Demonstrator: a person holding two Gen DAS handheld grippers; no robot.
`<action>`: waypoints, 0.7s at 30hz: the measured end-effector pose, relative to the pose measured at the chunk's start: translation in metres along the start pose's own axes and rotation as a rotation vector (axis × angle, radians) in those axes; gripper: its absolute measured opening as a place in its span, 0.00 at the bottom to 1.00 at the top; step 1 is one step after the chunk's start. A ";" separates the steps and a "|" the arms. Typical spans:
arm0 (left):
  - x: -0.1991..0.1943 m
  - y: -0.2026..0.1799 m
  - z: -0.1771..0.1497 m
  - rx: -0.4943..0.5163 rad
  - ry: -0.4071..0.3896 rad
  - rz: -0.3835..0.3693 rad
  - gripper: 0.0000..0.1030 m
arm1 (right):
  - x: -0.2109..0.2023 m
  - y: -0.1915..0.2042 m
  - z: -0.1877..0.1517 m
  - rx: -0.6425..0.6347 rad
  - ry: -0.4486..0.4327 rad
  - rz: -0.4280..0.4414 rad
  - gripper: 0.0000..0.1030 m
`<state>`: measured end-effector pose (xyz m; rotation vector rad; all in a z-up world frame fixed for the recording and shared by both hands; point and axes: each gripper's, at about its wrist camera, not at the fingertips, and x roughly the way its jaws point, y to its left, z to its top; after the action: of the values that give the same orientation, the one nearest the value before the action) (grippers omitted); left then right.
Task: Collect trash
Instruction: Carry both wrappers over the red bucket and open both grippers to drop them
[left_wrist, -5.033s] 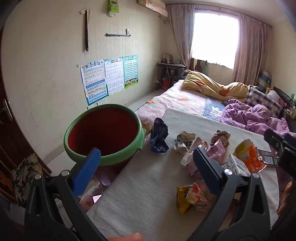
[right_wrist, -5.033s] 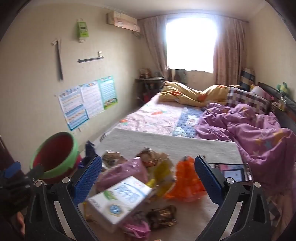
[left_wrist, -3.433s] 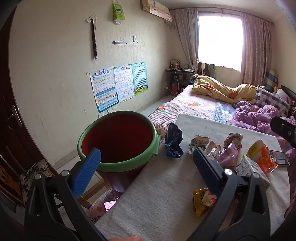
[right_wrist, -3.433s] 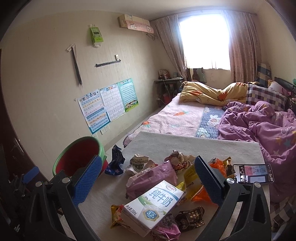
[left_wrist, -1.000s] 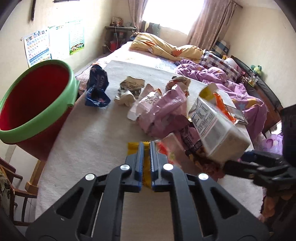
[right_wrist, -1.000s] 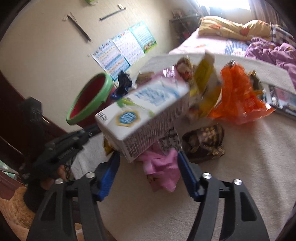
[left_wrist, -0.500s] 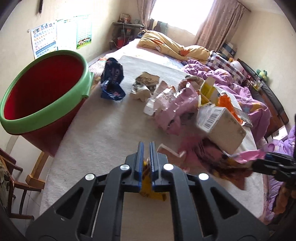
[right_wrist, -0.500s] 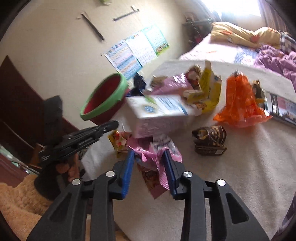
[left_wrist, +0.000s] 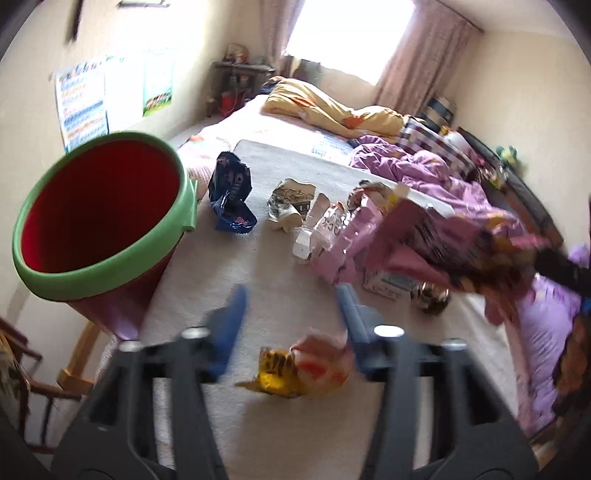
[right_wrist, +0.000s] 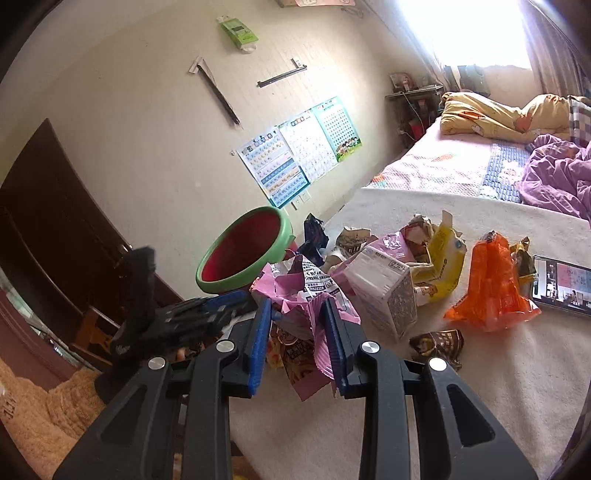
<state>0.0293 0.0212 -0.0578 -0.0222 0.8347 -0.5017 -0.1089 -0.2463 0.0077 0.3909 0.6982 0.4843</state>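
The red bin with a green rim (left_wrist: 107, 280) stands off the left edge of the white table (left_wrist: 280, 273). My left gripper (left_wrist: 291, 299) hovers over the table near the bin, its jaws opening. A blurred yellow snack wrapper (left_wrist: 291, 373) sits loose between its fingers, free of both pads. My right gripper (right_wrist: 299, 332) is shut on a crumpled pink wrapper (right_wrist: 303, 295), held above the table. In the left wrist view that pink wrapper (left_wrist: 454, 247) hangs at the right.
Loose trash covers the table: a blue wrapper (left_wrist: 231, 195), a milk carton (right_wrist: 384, 291), a yellow pouch (right_wrist: 443, 262), an orange bag (right_wrist: 491, 291) and a brown wrapper (right_wrist: 439, 343). A phone (right_wrist: 565, 284) lies at the right. A bed (right_wrist: 461, 166) lies behind.
My left gripper went from shut on the yellow wrapper to open, letting it go. My right gripper closed on the pink wrapper and lifted it; the milk carton dropped back onto the table.
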 end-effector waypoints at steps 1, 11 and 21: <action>0.000 0.000 -0.003 0.012 0.012 0.003 0.51 | 0.002 0.001 0.000 0.001 0.003 -0.001 0.28; 0.026 0.012 -0.039 -0.013 0.171 0.022 0.52 | 0.018 0.002 -0.004 0.002 0.038 0.016 0.28; 0.034 0.011 -0.046 -0.012 0.205 0.020 0.37 | 0.028 0.008 -0.006 0.003 0.054 0.037 0.28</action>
<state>0.0197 0.0243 -0.1153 0.0270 1.0381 -0.4850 -0.0965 -0.2240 -0.0066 0.3954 0.7452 0.5307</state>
